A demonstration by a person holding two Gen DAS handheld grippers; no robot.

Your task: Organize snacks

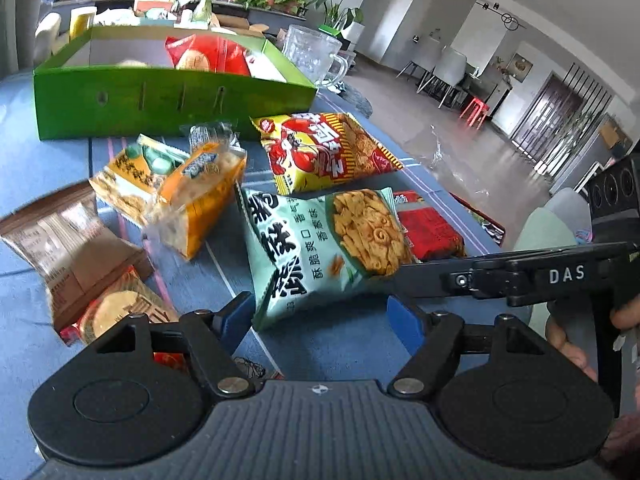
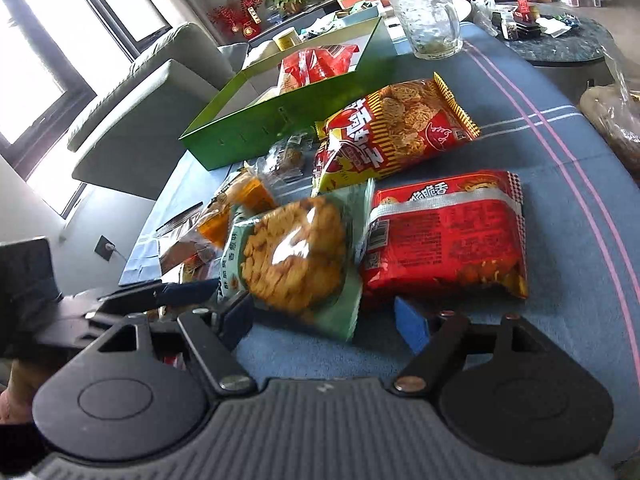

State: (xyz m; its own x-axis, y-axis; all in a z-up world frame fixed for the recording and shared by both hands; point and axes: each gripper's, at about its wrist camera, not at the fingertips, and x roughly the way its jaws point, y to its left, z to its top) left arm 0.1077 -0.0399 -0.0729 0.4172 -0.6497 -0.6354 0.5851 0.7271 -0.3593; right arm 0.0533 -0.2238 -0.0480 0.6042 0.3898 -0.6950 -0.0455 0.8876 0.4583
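A pale green snack bag lies on the blue tablecloth, its near end between the fingers of my open left gripper. It also shows in the right wrist view, just ahead of my open right gripper. A red bag lies to its right, and a yellow-red lobster bag lies behind it. An orange pack, a brown box and a biscuit pack lie to the left. The green box at the back holds a red bag.
A glass mug stands right of the green box. The right gripper's body reaches in from the right in the left wrist view. The table's edge runs close on the right. A plastic bag sits beyond the table.
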